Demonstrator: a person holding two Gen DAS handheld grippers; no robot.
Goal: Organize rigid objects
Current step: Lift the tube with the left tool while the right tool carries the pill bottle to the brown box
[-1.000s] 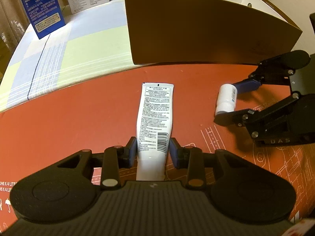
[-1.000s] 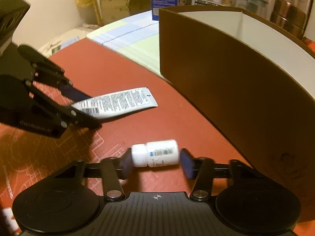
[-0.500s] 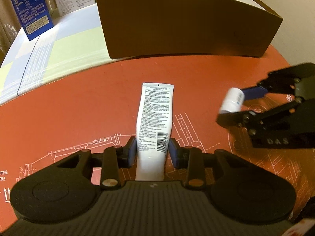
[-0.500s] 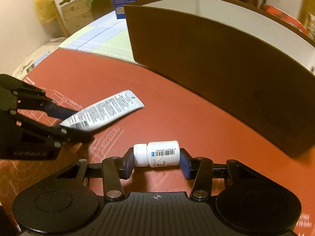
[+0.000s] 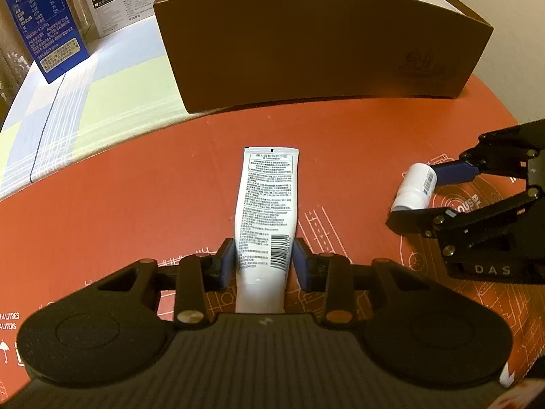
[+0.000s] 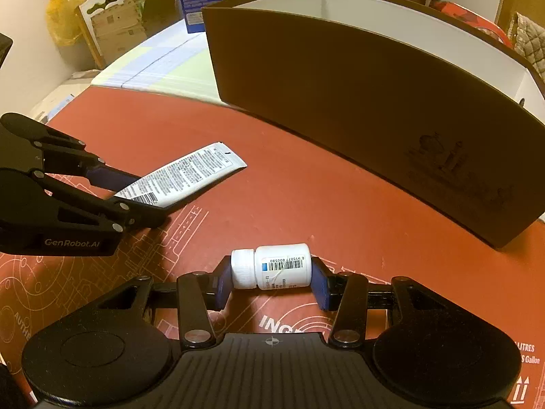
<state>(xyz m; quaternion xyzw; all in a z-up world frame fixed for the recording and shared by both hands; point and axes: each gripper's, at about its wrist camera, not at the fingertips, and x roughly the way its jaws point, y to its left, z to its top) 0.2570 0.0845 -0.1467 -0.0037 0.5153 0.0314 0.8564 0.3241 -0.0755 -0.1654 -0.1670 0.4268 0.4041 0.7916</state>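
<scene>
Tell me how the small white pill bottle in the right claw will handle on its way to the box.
The pill bottle is round and lies sideways, so it would probably roll if released on the red mat. The right claw pinches it end to end, cap against one pad; that hard plastic likely won't deform but could pivot or slip. It looks light.

The table has a red sheet [image 5: 136, 204] with thin white drawings on it. Beside the sheet lies a checked cloth [image 5: 102, 102] in blue and green. A big brown box [image 5: 323, 44] stands on the table. A tall blue box [image 5: 47, 24] stands on the cloth.
</scene>
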